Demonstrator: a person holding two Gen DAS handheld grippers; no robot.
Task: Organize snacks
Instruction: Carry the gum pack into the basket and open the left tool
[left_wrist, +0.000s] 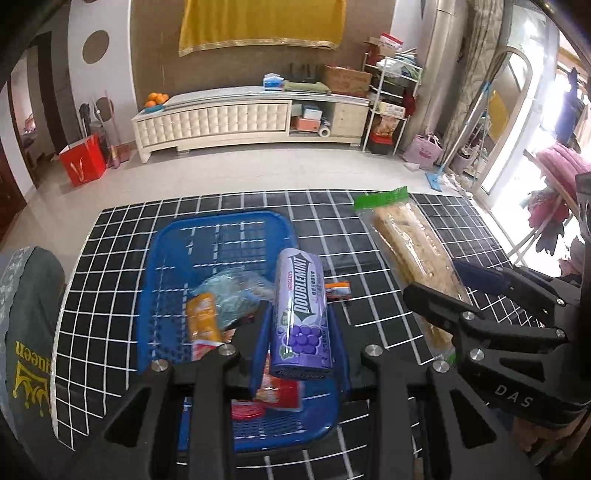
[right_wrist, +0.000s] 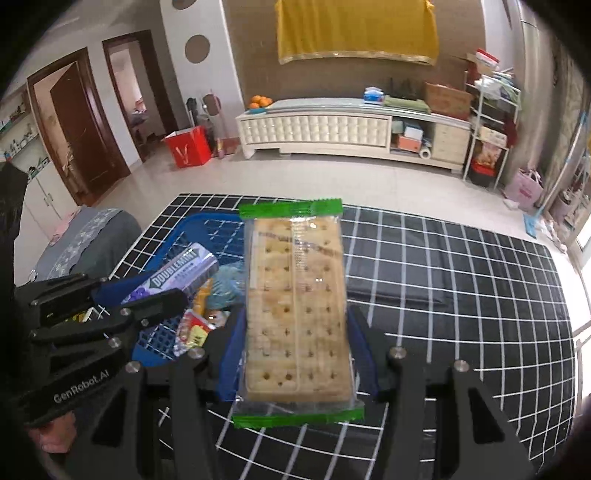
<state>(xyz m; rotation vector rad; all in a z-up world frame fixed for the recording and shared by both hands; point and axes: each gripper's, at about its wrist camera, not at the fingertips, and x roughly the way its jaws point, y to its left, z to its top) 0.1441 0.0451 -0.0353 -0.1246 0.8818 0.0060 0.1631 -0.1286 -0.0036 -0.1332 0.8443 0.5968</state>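
Left gripper (left_wrist: 299, 332) clasps a gum box (left_wrist: 301, 314) above the blue basket (left_wrist: 177, 258); right gripper (right_wrist: 297, 347) clasps a cracker pack (right_wrist: 295, 295) between its pads, over the grid mat (right_wrist: 461, 295).

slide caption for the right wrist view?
Right gripper holds a clear, green-edged cracker pack above the black grid tablecloth, beside the blue plastic basket.

Home living room: long cream TV cabinet (right_wrist: 351, 129) at 12 o'clock, oranges (right_wrist: 259, 100) on top, wooden doors (right_wrist: 85, 136) at 10 o'clock.
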